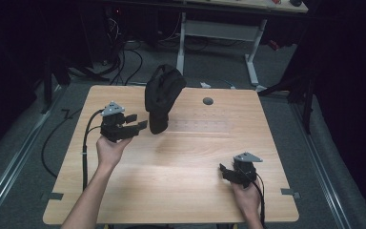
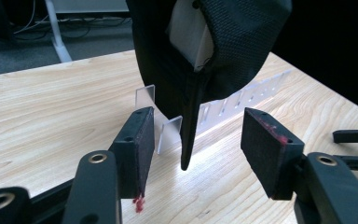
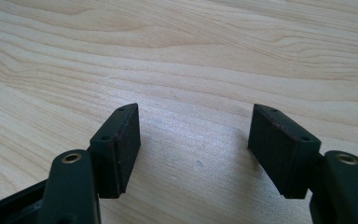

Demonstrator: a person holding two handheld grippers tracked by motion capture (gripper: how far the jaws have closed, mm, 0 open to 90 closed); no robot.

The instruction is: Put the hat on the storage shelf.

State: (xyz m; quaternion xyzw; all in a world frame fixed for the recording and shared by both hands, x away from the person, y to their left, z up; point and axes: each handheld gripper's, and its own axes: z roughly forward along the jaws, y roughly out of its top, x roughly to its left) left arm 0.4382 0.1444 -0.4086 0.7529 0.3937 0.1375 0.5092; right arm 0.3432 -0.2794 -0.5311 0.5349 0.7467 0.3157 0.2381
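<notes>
A black cap (image 1: pixel 163 95) hangs upright over the back middle of the wooden table (image 1: pixel 181 167), its brim pointing down. In the left gripper view the cap (image 2: pixel 223 42) rests on a small clear plastic stand (image 2: pixel 170 133), and its brim tip hangs between and just beyond my jaws. My left gripper (image 1: pixel 137 121) (image 2: pixel 196 140) is open just left of the cap, touching nothing. My right gripper (image 1: pixel 225 171) (image 3: pixel 193 140) is open low over bare wood near the front right, with nothing between its pads.
A clear slotted strip (image 2: pixel 242 100) lies on the table behind the cap. A round dark grommet hole (image 1: pixel 208 101) sits at the back right. Beyond the table stand a white desk frame (image 1: pixel 252 57) and floor cables (image 1: pixel 124 62).
</notes>
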